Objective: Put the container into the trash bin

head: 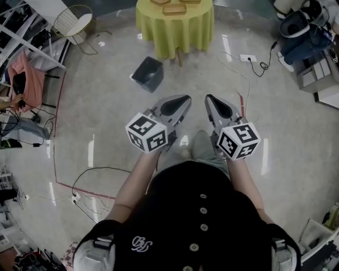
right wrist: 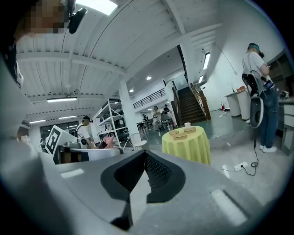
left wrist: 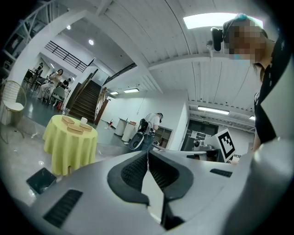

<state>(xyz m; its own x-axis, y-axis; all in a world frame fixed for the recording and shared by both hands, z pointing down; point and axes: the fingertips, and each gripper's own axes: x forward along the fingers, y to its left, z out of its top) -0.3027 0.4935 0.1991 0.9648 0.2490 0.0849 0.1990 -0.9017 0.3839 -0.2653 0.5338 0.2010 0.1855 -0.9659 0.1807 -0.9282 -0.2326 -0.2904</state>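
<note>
Stands on a glossy grey floor [head: 106, 95], seen from above. Holds the left gripper [head: 185, 100] and the right gripper [head: 209, 99] side by side ahead of the torso, both tips aimed toward 12 o'clock. Keeps nothing in either: left jaws pressed fully together, ribbed pads meeting along 1 line; right jaws likewise closed tip to tip, empty.

At 11 o'clock of the grippers, well apart from them, a dark open-topped trash bin [head: 148, 73] on the floor, tilted corner-on to the camera. At 12 o'clock, beyond the bin, a round table [head: 175, 32] draped in a yellow cloth. On the tabletop, flat wooden containers [head: 174, 8], untouched and far from both grippers; beside them, in the left gripper view, 1 white cup [left wrist: 83, 120]. Bin just beside the table's cloth, at its 7 o'clock.

At 10 o'clock, a white wire chair [head: 74, 21]. At 1 o'clock, a white power strip [head: 247, 58] with cables trailing across the floor.
</note>
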